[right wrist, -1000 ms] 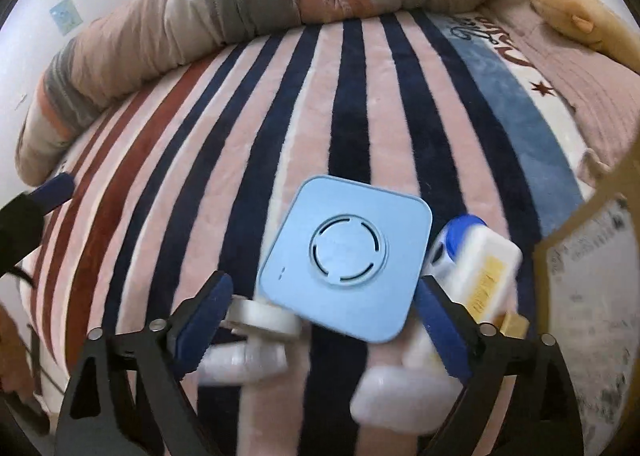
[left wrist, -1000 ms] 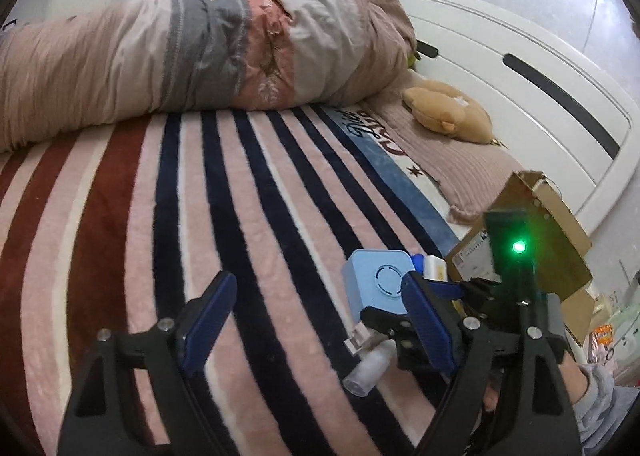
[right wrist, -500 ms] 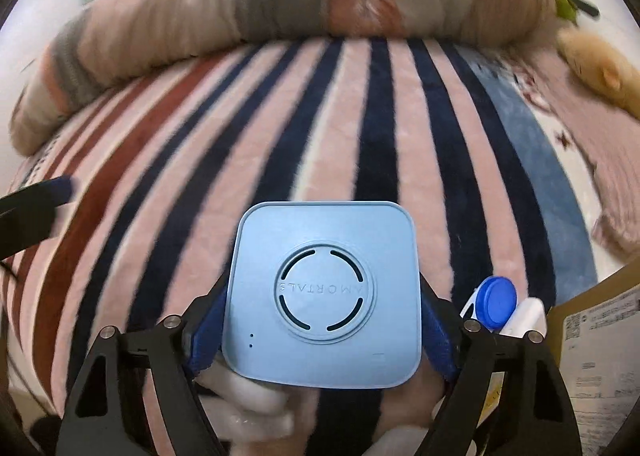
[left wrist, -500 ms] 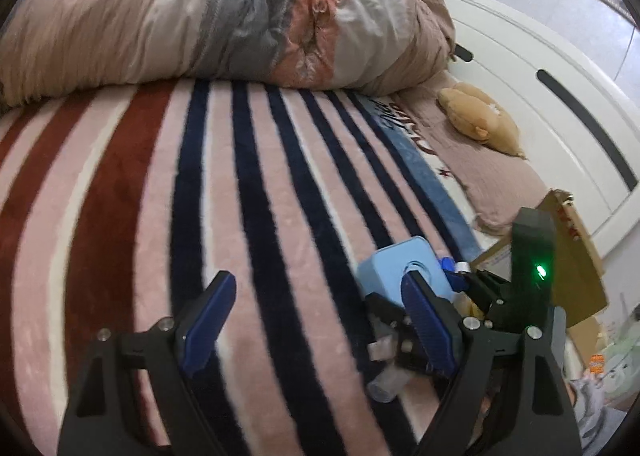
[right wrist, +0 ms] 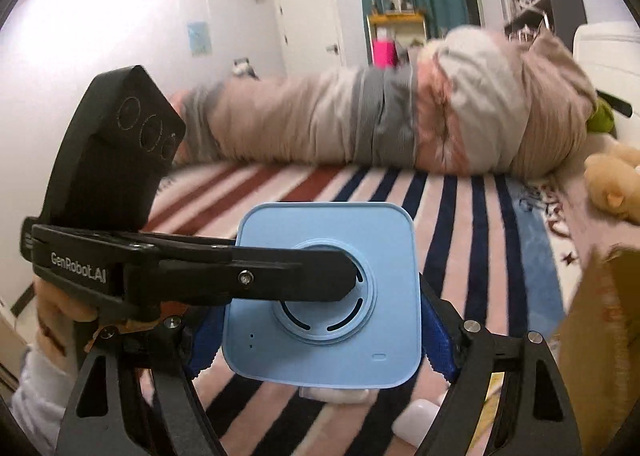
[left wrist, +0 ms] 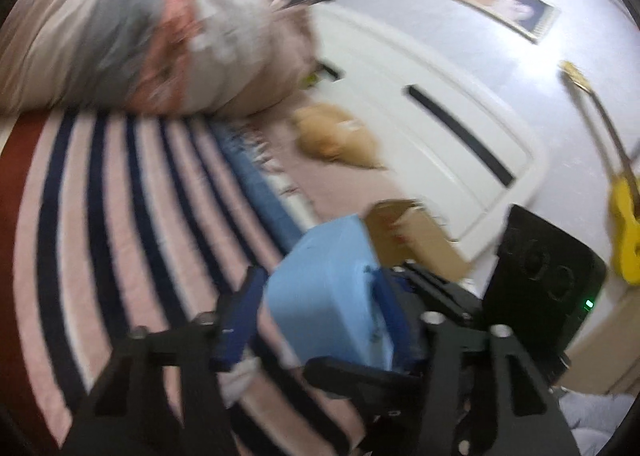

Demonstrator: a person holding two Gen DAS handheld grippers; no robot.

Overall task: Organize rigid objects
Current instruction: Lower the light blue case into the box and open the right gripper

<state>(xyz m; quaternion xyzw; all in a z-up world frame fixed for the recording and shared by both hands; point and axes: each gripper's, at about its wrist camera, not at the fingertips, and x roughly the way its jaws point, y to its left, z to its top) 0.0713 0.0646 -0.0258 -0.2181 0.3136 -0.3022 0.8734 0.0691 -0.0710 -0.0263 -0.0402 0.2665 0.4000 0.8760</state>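
My right gripper (right wrist: 320, 340) is shut on a light blue square box (right wrist: 332, 316) and holds it above the striped bed. The box also shows in the left wrist view (left wrist: 328, 296), between my left gripper's blue pads. My left gripper (left wrist: 316, 320) is around the box; one of its fingers (right wrist: 256, 276) lies across the box's front face. The view is blurred, so I cannot tell whether it presses on the box. Small white bottles (right wrist: 416, 420) lie on the blanket below the box.
A striped blanket (right wrist: 460, 224) covers the bed, with a rolled duvet (right wrist: 360, 124) at the back. An open cardboard box (left wrist: 412, 236) stands at the right edge. A plush toy (left wrist: 336, 136) lies by the white headboard (left wrist: 440, 108).
My right gripper closed on the blue box and lifted it off the blanket. My left gripper swung right and came around the box.
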